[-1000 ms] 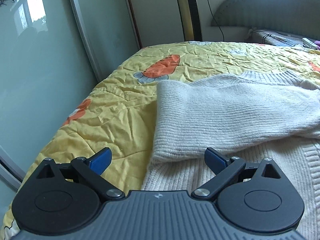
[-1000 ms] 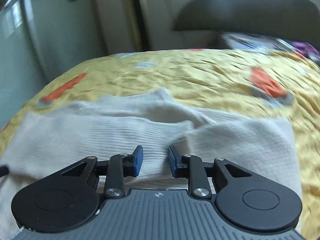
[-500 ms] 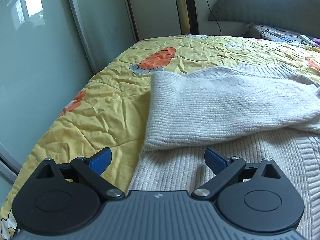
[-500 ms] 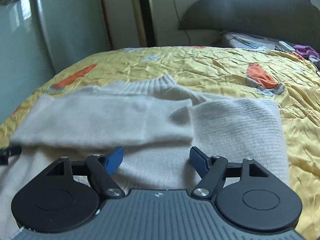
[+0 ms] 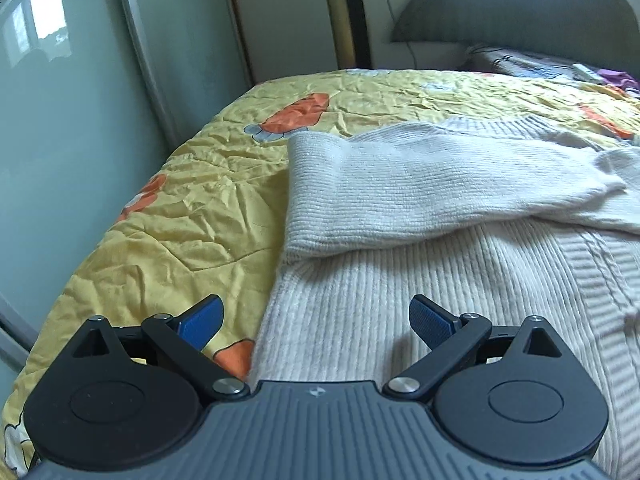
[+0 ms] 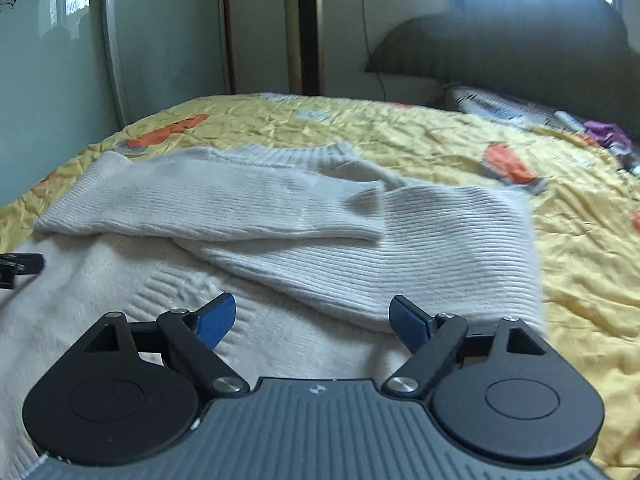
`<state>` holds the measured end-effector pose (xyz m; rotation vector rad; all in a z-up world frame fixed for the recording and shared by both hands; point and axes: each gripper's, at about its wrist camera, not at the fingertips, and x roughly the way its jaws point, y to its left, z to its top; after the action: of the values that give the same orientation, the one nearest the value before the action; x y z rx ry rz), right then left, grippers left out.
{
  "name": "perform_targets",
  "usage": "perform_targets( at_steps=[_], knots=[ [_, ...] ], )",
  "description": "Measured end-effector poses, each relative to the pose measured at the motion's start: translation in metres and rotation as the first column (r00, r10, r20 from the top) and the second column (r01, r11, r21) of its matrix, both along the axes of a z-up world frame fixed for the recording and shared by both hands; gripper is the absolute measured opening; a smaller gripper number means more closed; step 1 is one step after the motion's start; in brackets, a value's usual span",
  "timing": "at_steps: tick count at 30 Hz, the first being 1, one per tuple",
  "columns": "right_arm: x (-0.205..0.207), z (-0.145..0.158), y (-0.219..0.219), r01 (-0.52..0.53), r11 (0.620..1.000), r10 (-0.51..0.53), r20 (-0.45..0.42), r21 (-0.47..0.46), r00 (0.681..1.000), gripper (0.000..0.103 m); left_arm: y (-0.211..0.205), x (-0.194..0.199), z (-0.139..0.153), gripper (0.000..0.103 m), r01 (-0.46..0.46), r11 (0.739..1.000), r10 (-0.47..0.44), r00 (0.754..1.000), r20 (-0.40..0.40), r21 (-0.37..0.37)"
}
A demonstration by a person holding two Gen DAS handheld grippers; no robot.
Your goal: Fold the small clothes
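Observation:
A cream knit sweater point(image 5: 420, 280) lies flat on the yellow bedspread point(image 5: 180, 208). Both sleeves are folded across its chest: the left sleeve point(image 6: 224, 204) lies on top of the right sleeve point(image 6: 420, 256). My left gripper point(image 5: 316, 322) is open and empty, low over the sweater's left edge near the hem. My right gripper point(image 6: 312, 320) is open and empty, over the sweater's lower body just before the right sleeve's folded edge. The left gripper's tip also shows at the left edge of the right wrist view point(image 6: 20, 266).
The bed's left edge runs beside a mirrored wardrobe door point(image 5: 60, 120). A dark padded headboard point(image 6: 520, 48) stands at the far end, with a pillow and small items point(image 6: 580, 124) below it. A gold and black pole point(image 6: 302, 28) stands by the wall.
The right gripper opened from nearly shut to wide open and drew back toward the hem. The left gripper stayed open and drew back and down along the sweater's left edge.

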<state>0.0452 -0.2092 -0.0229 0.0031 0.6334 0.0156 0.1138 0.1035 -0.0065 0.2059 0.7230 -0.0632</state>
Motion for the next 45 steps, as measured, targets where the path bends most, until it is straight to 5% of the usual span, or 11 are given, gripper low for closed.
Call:
perform_targets(
  at_steps=[4, 10, 18, 20, 25, 29, 35, 45],
  knots=[
    [-0.018, -0.003, -0.021, 0.069, 0.989, -0.069, 0.008, -0.127, 0.998, 0.085, 0.015, 0.003, -0.002, 0.100, -0.043, 0.999, 0.042, 0.999, 0.017, 0.021],
    [-0.044, -0.001, -0.062, 0.172, 0.976, -0.165, 0.056, -0.137, 0.985, 0.087, 0.022, 0.035, -0.008, 0.100, -0.101, 0.994, 0.100, 0.995, 0.015, 0.046],
    [-0.021, -0.017, -0.102, 0.303, 0.927, -0.298, 0.058, -0.223, 0.953, 0.090, 0.024, 0.059, -0.018, 0.103, -0.176, 0.980, 0.170, 0.983, 0.064, 0.094],
    [-0.019, -0.022, -0.112, 0.335, 0.916, -0.327, 0.071, -0.222, 0.942, 0.098, 0.027, 0.059, -0.019, 0.103, -0.171, 0.982, 0.165, 0.984, 0.067, 0.087],
    [-0.024, -0.025, -0.115, 0.345, 0.914, -0.339, 0.066, -0.213, 0.939, 0.099, 0.025, 0.045, -0.013, 0.102, -0.114, 0.988, 0.109, 0.992, 0.055, 0.103],
    [-0.044, -0.011, -0.101, 0.265, 0.950, -0.257, 0.070, -0.167, 0.964, 0.096, 0.033, 0.011, -0.008, 0.102, -0.017, 0.999, 0.016, 0.999, 0.034, 0.028],
    [-0.076, -0.015, -0.086, 0.070, 0.995, -0.073, -0.042, -0.067, 0.996, 0.096, 0.056, -0.043, -0.007, 0.102, 0.057, 0.996, -0.056, 0.998, 0.019, -0.065],
    [-0.119, -0.022, -0.078, 0.121, 0.992, -0.121, -0.015, -0.036, 0.993, 0.098, 0.067, -0.114, -0.019, 0.102, 0.120, 0.967, -0.129, 0.991, -0.027, -0.225]
  ],
)
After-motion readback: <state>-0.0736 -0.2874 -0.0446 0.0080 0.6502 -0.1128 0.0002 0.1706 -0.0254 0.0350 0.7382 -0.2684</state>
